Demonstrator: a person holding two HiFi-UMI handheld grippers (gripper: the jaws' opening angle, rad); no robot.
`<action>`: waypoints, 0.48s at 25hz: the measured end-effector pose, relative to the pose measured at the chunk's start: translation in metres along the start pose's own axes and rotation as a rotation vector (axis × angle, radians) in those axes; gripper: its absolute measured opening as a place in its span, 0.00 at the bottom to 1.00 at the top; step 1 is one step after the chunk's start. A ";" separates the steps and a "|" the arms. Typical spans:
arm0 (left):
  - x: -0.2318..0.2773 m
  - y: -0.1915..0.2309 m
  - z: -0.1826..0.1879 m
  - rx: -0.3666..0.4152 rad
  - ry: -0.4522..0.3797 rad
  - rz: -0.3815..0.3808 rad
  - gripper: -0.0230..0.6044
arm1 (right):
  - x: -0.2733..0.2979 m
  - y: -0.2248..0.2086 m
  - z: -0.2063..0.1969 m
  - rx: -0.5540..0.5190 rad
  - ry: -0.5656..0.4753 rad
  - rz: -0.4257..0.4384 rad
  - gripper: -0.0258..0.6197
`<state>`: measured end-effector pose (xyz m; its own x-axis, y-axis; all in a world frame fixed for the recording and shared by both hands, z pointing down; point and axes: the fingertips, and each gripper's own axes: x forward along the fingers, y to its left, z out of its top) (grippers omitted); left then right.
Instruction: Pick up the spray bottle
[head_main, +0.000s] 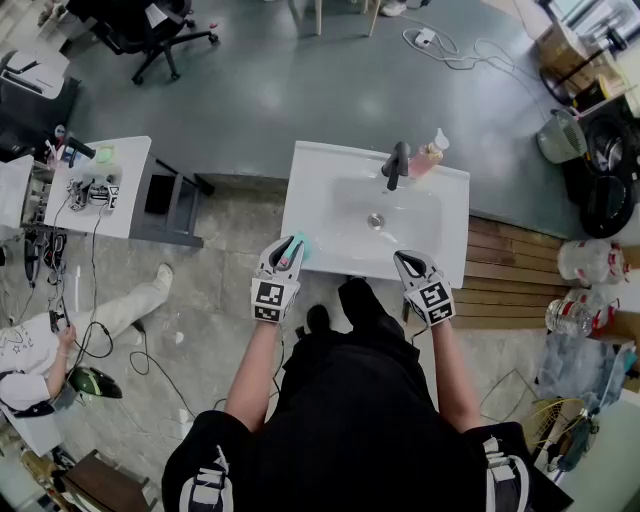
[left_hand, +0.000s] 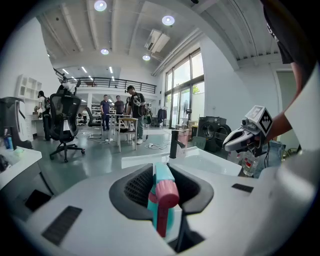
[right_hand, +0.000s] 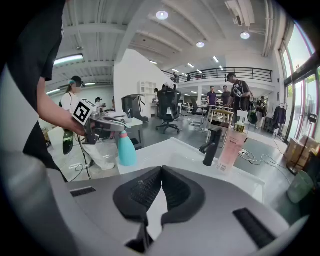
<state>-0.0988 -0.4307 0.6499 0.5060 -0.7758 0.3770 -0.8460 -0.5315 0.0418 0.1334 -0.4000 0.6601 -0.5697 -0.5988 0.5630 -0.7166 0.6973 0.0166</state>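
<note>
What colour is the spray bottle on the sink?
The spray bottle is teal with a pink top, seen best in the left gripper view.

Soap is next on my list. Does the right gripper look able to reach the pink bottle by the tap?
Probably yes: the right gripper is empty, though shut, and only open sink lies before the pink bottle.

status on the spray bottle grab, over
Left gripper closed on spray bottle head, at sink's near left corner. Right gripper shut, empty. Nothing in the way.
</note>
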 end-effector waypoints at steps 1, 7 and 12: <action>0.000 0.001 0.001 0.002 -0.002 0.004 0.20 | 0.000 0.000 0.000 0.001 0.002 0.000 0.07; -0.001 -0.001 0.005 0.003 -0.007 0.009 0.19 | -0.003 0.001 0.000 0.001 -0.001 0.001 0.07; -0.008 -0.003 0.026 0.019 -0.037 0.013 0.19 | -0.006 0.003 0.002 0.005 -0.014 -0.004 0.07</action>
<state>-0.0959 -0.4313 0.6229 0.5010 -0.7945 0.3432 -0.8495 -0.5272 0.0198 0.1343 -0.3948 0.6552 -0.5719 -0.6072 0.5516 -0.7212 0.6925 0.0146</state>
